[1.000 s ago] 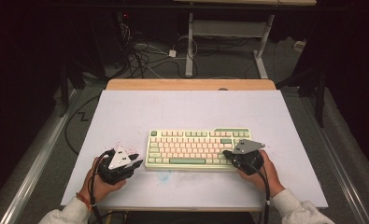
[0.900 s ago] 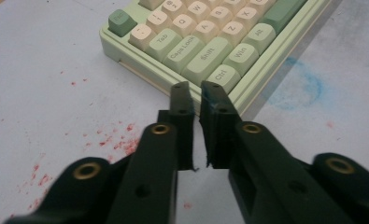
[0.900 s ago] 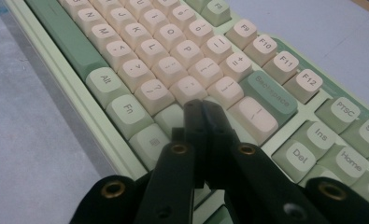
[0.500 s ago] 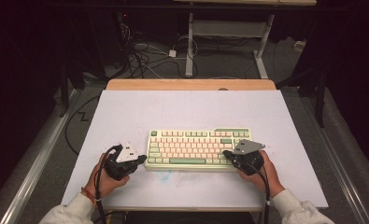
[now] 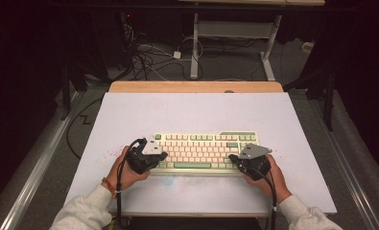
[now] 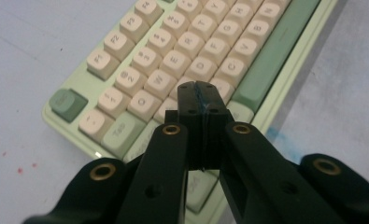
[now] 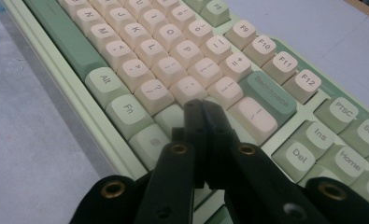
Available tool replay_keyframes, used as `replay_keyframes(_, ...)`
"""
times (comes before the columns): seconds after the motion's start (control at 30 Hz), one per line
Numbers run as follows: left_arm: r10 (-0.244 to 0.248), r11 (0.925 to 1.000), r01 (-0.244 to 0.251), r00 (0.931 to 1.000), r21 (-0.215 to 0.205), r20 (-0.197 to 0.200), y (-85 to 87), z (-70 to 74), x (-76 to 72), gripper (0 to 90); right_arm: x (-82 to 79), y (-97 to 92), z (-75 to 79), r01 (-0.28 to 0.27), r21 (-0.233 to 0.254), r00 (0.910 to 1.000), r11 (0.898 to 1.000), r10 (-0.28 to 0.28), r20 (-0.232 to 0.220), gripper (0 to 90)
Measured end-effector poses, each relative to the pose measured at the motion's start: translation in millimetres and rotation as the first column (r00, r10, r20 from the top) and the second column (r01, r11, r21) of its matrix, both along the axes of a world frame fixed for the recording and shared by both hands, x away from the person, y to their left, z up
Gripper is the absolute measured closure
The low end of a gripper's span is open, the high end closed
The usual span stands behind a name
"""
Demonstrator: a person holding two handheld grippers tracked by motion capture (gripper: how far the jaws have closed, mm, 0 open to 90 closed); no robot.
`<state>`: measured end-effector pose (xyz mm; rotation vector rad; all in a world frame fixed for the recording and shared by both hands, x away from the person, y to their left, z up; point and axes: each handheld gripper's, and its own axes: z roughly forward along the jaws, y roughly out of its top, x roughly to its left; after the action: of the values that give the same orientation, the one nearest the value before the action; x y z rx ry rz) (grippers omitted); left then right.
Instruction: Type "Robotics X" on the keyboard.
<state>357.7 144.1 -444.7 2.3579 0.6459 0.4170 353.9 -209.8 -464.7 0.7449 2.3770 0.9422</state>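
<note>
Keyboard (image 5: 204, 149) alone on white table (image 5: 196, 112)

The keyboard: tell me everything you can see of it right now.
The keyboard lies flat on the pale blue table top, near the person's edge, long side across. Its case is pale green, plastic by the look, with cream letter keys and darker green space bar, Backspace and corner keys. The left gripper, jaws shut with nothing between them, has its tips over the left-hand keys near the A row; the right gripper, also shut, is over the keys near Enter. Whether either presses a key is unclear.
</note>
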Motion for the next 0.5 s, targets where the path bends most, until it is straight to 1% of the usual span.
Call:
replay_keyframes(0.1, -0.009, 0.9999, 0.009, 1.0, 0.004, 0.0, -10.4, 1.0, 7.8, 87.5, -0.2, 0.2, -0.2, 0.0, -0.001, 1.0, 1.0, 0.0, 0.004, 90.0)
replay_keyframes(0.13, -0.015, 0.9998, 0.015, 0.9999, 0.01, -0.004, -16.7, 1.1, 12.7, 87.5, -0.4, 0.4, -0.2, 0.001, -0.002, 1.0, 1.0, -0.001, 0.003, 90.0)
replay_keyframes(0.17, -0.015, 0.9998, 0.015, 0.9999, 0.01, -0.004, -16.7, 1.1, 12.7, 87.5, -0.4, 0.5, -0.2, 0.0, -0.003, 1.0, 1.0, 0.0, 0.003, 90.0)
replay_keyframes(0.23, -0.019, 0.9995, 0.019, 0.9998, 0.025, 0.0, -22.4, 0.6, 16.8, 87.4, -0.7, 0.7, -0.2, 0.0, -0.004, 1.0, 1.0, 0.0, 0.004, 90.0)
replay_keyframes(0.33, -0.02, 0.9992, 0.02, 0.9998, 0.033, -0.002, -29.3, -0.8, 22.7, 87.5, -0.8, 0.7, -0.3, -0.001, -0.005, 1.0, 1.0, 0.001, 0.006, 90.0)
replay_keyframes(0.4, -0.021, 0.9993, 0.022, 0.9997, 0.03, -0.01, -32.8, -1.3, 26.7, 87.5, -0.5, 0.5, -0.3, -0.004, -0.005, 1.0, 1.0, 0.004, 0.008, 90.0)
replay_keyframes(0.47, -0.018, 0.9993, 0.018, 0.9998, 0.033, -0.006, -36.5, -1.9, 30.1, 87.4, -0.5, 0.5, -0.4, -0.004, -0.005, 1.0, 1.0, 0.004, 0.008, 90.0)
replay_keyframes(0.5, -0.023, 0.9993, 0.024, 0.9996, 0.028, -0.015, -38.0, -2.1, 32.1, 87.4, -0.5, 0.5, -0.4, -0.004, -0.005, 1.0, 1.0, 0.004, 0.008, 90.0)
